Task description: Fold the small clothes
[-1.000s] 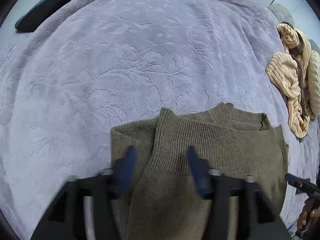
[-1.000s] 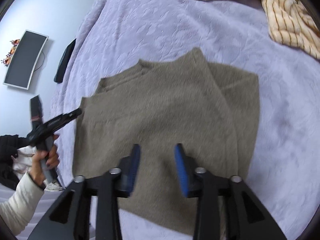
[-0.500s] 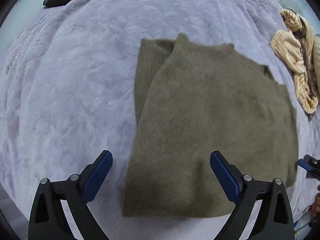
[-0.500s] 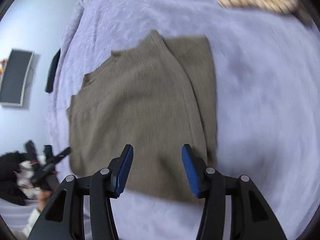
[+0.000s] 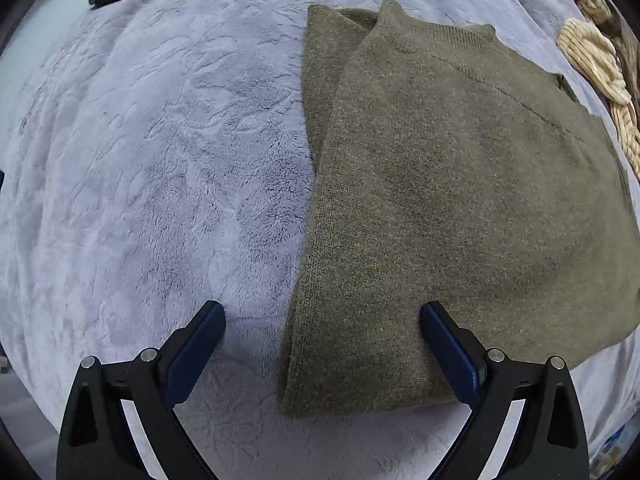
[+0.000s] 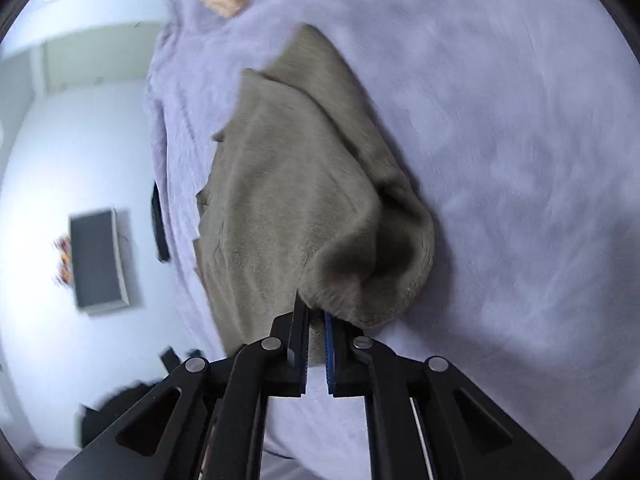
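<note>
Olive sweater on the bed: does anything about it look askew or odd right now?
Mostly tidy. The olive sweater lies folded flat on the lavender blanket, except at one hem corner: there the right gripper, whose jaws have just closed, pinches the fabric and bunches it into a raised hump. The left gripper is open over the near hem.

Your left wrist view looks straight down, close over the bed (image 5: 160,160); your right wrist view slants lower, rolled. Both share the olive sweater (image 5: 460,200).
</note>
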